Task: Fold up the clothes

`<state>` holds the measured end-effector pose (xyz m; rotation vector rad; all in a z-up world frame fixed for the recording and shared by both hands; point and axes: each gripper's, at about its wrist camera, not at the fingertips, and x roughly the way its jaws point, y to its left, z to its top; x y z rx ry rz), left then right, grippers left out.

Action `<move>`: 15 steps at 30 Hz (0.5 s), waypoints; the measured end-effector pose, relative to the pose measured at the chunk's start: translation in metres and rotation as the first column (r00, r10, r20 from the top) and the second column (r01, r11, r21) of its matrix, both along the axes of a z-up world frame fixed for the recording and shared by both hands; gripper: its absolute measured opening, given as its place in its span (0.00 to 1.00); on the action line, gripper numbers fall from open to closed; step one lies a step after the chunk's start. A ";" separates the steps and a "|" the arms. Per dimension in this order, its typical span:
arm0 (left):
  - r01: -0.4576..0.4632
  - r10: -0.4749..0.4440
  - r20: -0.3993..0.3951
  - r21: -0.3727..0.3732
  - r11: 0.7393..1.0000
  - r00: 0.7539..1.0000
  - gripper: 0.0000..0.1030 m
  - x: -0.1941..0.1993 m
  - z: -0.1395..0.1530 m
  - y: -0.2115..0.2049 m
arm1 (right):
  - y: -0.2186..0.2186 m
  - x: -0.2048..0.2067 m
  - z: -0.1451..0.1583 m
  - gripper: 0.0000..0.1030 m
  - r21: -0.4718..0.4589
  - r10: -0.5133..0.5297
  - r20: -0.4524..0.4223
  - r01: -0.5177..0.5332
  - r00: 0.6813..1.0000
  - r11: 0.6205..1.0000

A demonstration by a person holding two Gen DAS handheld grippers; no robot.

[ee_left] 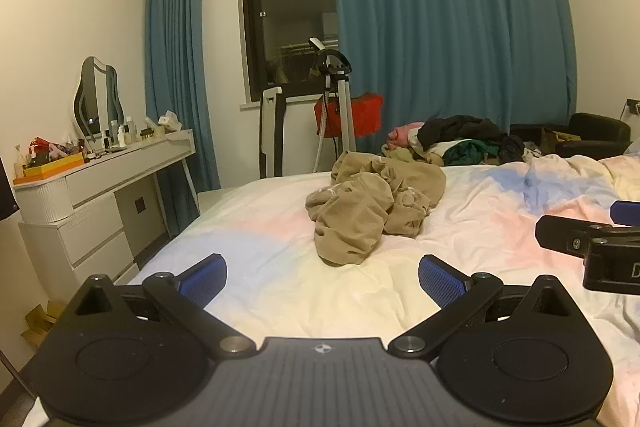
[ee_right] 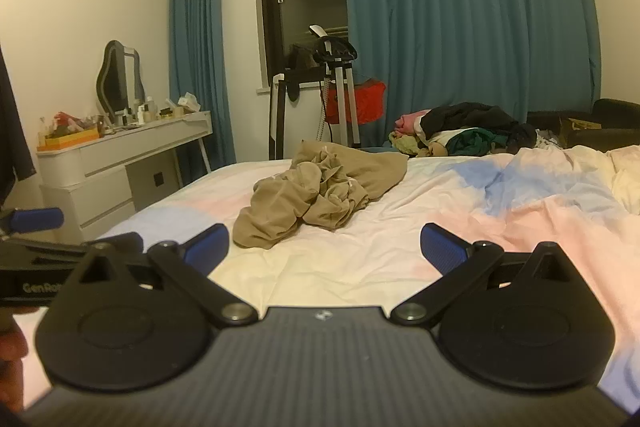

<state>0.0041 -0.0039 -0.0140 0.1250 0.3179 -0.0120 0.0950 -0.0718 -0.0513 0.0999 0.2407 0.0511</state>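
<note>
Both jaws stand wide apart and hold nothing: the left gripper [ee_left: 322, 277] and the right gripper [ee_right: 325, 247] hover side by side over the near part of the bed [ee_left: 360, 291], each pointing toward the tan garment [ee_left: 374, 207], which lies apart from them. That garment is a crumpled, bunched heap of soft khaki cloth near the middle of the pastel bedcover, one rounded lobe sagging toward the grippers and a flatter flap spread behind it. Farther back, a pile of mixed clothes [ee_left: 460, 141] sits at the bed's far edge before the blue curtains [ee_left: 448, 27].
</note>
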 end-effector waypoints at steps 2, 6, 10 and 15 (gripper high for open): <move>0.002 -0.002 0.001 -0.009 1.000 1.000 0.99 0.001 -0.001 0.000 | 0.000 0.000 0.000 1.00 -0.002 -0.006 -0.001 0.006 1.000 1.000; 0.008 -0.009 -0.002 -0.017 1.000 1.000 1.00 0.002 -0.003 0.000 | 0.002 0.000 0.000 1.00 -0.015 -0.016 -0.004 0.016 1.000 1.000; 0.015 -0.015 -0.005 -0.024 1.000 1.000 1.00 0.002 -0.005 0.000 | 0.003 -0.003 0.001 1.00 -0.030 -0.013 0.003 0.013 1.000 0.999; 0.000 -0.001 -0.013 -0.032 0.999 1.000 0.99 0.006 -0.008 0.001 | 0.005 -0.005 0.003 1.00 -0.038 -0.007 0.008 0.007 1.000 0.999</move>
